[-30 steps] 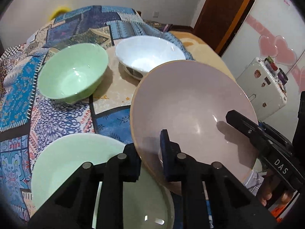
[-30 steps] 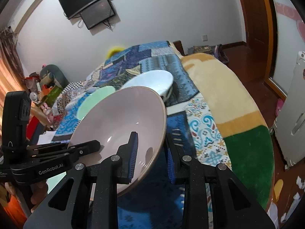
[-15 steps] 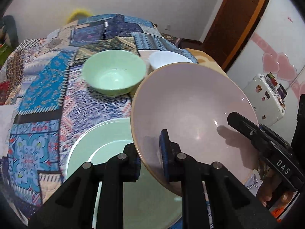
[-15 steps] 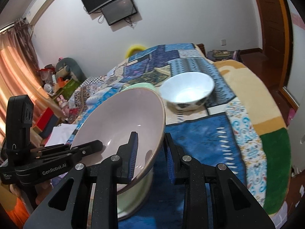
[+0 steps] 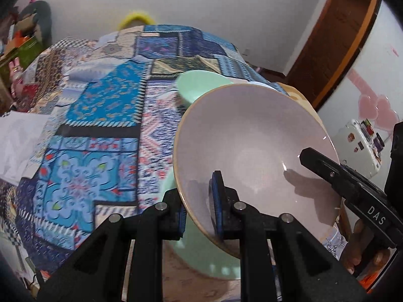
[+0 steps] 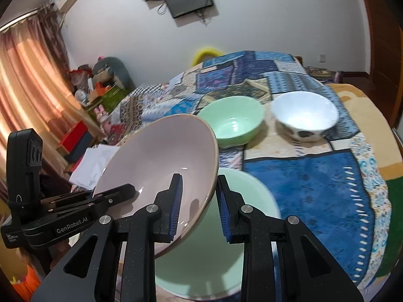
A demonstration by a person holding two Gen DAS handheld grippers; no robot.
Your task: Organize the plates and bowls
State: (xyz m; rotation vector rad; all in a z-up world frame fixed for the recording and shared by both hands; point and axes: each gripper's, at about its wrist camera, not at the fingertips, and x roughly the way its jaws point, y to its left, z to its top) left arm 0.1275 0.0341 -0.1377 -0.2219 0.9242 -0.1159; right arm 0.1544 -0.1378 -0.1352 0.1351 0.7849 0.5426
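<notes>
A wide pink bowl (image 5: 252,146) (image 6: 156,161) hangs tilted in the air, held by both grippers on opposite rims. My left gripper (image 5: 199,201) is shut on its near rim in the left wrist view. My right gripper (image 6: 199,183) is shut on the rim in the right wrist view. Each view also shows a finger (image 5: 340,178) (image 6: 113,193) of the other gripper lying inside the bowl. Under the pink bowl lies a large pale green plate (image 6: 226,251) (image 5: 201,256). Farther back stand a small green bowl (image 6: 234,118) (image 5: 199,85) and a white bowl (image 6: 304,115).
Everything rests on a blue patchwork cloth (image 6: 314,181) (image 5: 100,125) over a round-edged surface. White paper (image 5: 17,141) lies at its left edge. Boxes and clutter (image 6: 100,93) sit by the curtain. A white case with stickers (image 5: 360,146) stands on the floor at right.
Both grippers have carried the pink bowl to the left, so it now hangs over the large green plate. The green and white bowls have slid rightwards in both views. Both grips are unchanged.
</notes>
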